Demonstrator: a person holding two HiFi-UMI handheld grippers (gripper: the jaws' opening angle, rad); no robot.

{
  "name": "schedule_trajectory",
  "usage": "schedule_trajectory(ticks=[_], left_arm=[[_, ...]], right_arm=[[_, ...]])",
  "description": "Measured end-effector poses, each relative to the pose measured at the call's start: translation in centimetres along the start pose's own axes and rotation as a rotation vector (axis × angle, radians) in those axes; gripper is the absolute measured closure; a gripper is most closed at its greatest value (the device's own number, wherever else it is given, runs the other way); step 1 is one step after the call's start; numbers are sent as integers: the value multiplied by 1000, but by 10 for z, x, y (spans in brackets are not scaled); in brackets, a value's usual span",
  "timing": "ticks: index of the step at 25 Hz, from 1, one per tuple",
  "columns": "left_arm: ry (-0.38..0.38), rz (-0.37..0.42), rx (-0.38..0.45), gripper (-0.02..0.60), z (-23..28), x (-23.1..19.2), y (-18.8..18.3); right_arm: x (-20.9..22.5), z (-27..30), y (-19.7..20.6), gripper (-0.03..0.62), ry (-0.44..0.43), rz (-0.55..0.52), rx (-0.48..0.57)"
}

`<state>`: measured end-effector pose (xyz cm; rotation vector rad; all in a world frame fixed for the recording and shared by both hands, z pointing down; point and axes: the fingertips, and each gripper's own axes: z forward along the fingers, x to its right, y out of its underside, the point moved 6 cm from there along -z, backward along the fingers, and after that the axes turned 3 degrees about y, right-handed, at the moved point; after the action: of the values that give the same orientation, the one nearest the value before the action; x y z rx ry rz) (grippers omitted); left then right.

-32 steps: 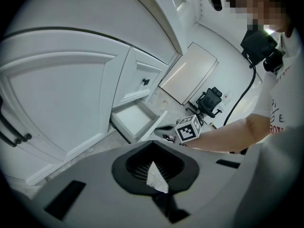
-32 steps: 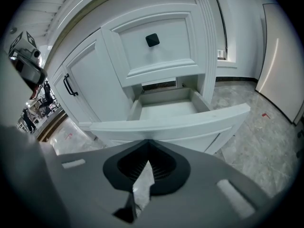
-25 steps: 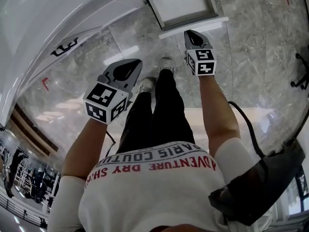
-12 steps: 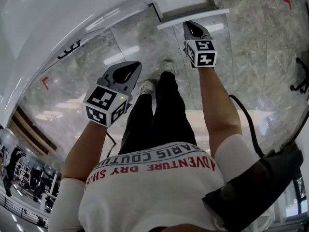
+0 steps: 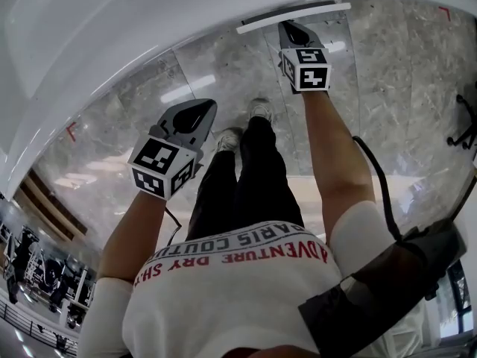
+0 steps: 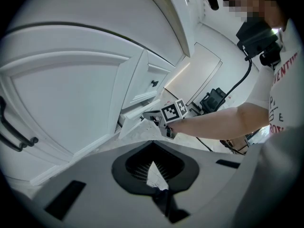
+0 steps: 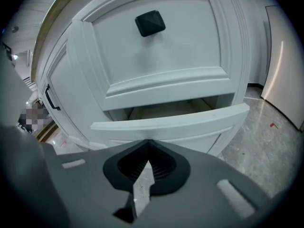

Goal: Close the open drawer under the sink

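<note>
The white drawer (image 5: 293,17) under the counter stands only a narrow gap out from the cabinet face. In the right gripper view its front panel (image 7: 171,122) lies straight ahead, with a slit of the inside showing above it. My right gripper (image 5: 289,27) is shut, holds nothing, and its tips are at the drawer front (image 6: 135,118). My left gripper (image 5: 203,107) is also shut and holds nothing. It hangs over the floor, well left of the drawer. In the left gripper view the right gripper's marker cube (image 6: 173,111) shows at the drawer.
An upper drawer with a black knob (image 7: 150,23) sits above the open one. Cabinet doors with a black handle (image 7: 50,99) stand to the left. The person's legs and shoes (image 5: 257,110) are on the marble floor below me. A chair base (image 5: 466,121) is at the right.
The drawer has slid from well open to almost flush with the cabinet, with my right gripper moving forward against its front. The left gripper has hardly moved.
</note>
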<state>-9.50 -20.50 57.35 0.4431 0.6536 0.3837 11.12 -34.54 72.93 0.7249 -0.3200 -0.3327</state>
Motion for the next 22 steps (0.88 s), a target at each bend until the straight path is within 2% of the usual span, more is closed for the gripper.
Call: schedule_trajectory(ticks=[9, 22], left_arm=[[-2, 3, -15, 580, 5, 4, 4], [1, 12, -26, 580, 10, 2, 3]], right_arm=[[2, 19, -26, 594, -10, -16, -4], [3, 30, -36, 594, 2, 17, -8]])
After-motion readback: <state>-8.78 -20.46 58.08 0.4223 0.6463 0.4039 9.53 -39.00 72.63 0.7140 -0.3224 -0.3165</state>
